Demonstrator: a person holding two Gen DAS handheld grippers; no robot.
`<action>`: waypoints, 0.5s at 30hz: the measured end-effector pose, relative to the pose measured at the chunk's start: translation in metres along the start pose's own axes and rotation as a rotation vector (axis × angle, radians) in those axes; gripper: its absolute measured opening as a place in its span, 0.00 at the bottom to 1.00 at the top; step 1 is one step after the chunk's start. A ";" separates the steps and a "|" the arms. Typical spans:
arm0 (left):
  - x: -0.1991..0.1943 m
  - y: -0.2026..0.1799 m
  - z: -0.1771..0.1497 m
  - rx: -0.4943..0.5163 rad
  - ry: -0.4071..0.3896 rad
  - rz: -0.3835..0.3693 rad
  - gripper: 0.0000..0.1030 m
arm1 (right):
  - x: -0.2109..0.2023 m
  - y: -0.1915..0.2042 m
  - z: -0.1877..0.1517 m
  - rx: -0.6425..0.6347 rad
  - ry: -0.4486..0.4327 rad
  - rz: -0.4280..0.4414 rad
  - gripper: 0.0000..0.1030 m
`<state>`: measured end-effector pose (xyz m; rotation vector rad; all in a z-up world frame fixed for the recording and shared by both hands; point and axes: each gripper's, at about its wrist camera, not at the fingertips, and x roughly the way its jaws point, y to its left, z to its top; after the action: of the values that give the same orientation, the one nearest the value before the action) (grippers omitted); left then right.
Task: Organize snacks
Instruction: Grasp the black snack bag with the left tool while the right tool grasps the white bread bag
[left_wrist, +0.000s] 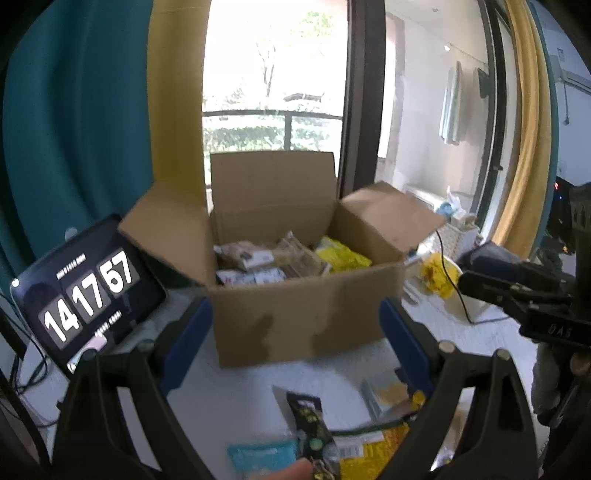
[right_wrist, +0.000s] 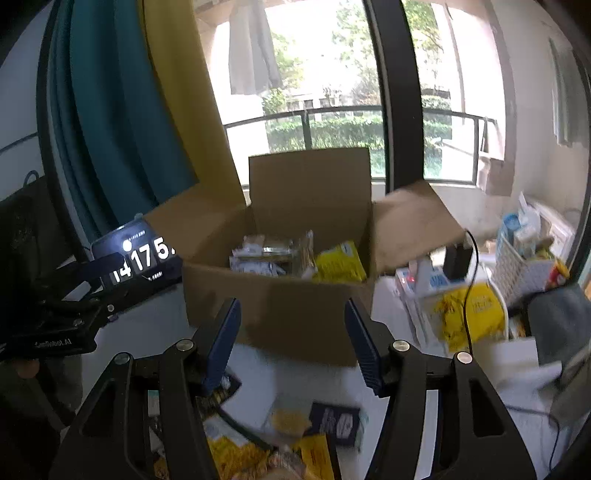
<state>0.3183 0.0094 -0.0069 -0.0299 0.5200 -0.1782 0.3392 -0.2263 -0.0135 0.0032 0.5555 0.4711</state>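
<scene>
Both grippers (left_wrist: 295, 332) (right_wrist: 291, 336) wide and empty, cardboard box (left_wrist: 295, 317) holding snack packets (left_wrist: 343, 254)

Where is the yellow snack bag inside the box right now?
In both wrist views the yellow snack bag lies at the right side of the open cardboard box, beside the brownish packets.

Brown cardboard box (left_wrist: 295, 314); yellow packet (left_wrist: 343, 254) inside; teal, mustard curtains (left_wrist: 74, 110); seemingly dark-blue jaws.

Tablet clock (left_wrist: 86, 286) left – teal curtain (left_wrist: 74, 110), yellow curtain (left_wrist: 177, 92) behind
</scene>
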 end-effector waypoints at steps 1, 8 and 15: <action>-0.001 -0.002 -0.006 0.001 0.011 -0.005 0.90 | -0.002 -0.001 -0.004 0.004 0.006 0.000 0.60; 0.000 -0.011 -0.042 0.014 0.085 -0.037 0.90 | -0.015 -0.017 -0.041 0.060 0.065 -0.011 0.60; 0.009 -0.014 -0.081 0.017 0.181 -0.067 0.90 | -0.023 -0.034 -0.089 0.143 0.145 -0.038 0.60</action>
<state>0.2835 -0.0049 -0.0801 -0.0144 0.6986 -0.2528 0.2919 -0.2774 -0.0818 0.0954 0.7295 0.3959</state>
